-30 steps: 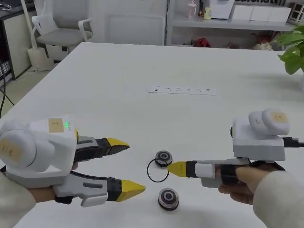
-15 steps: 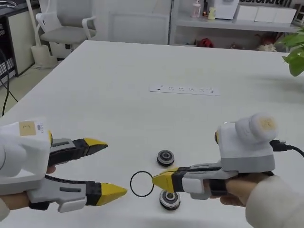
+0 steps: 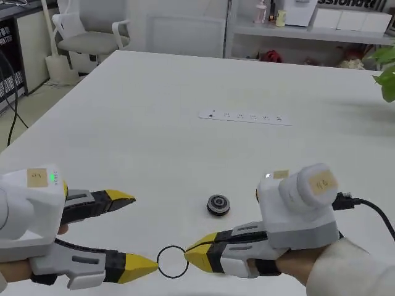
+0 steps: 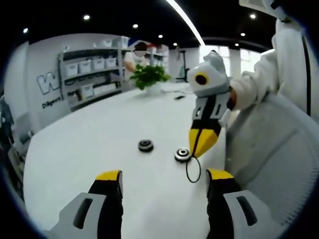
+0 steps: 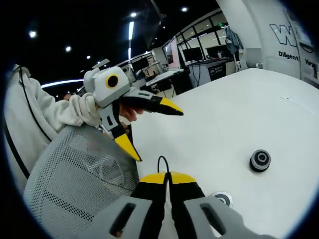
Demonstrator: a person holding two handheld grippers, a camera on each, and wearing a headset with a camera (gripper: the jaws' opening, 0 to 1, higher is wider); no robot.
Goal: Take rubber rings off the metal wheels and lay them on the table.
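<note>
One rubber ring [image 3: 173,261] is pinched in the clenched right tongs [image 3: 196,254], just over the desk's [image 3: 185,123] near edge. It juts toward the wide-open left tongs [image 3: 143,232], almost at their lower tip. Laying it down looks like the right hand's job.

Left claw [image 3: 143,232] spread wide, right claw [image 3: 190,253] pinched tight on rubber ring [image 3: 173,277], tips facing.

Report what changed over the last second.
The right gripper, shut on the rubber ring, drew it away from the far wheel toward the left gripper. The left gripper stayed open and empty; the far wheel and near wheel stayed on the table.
</note>
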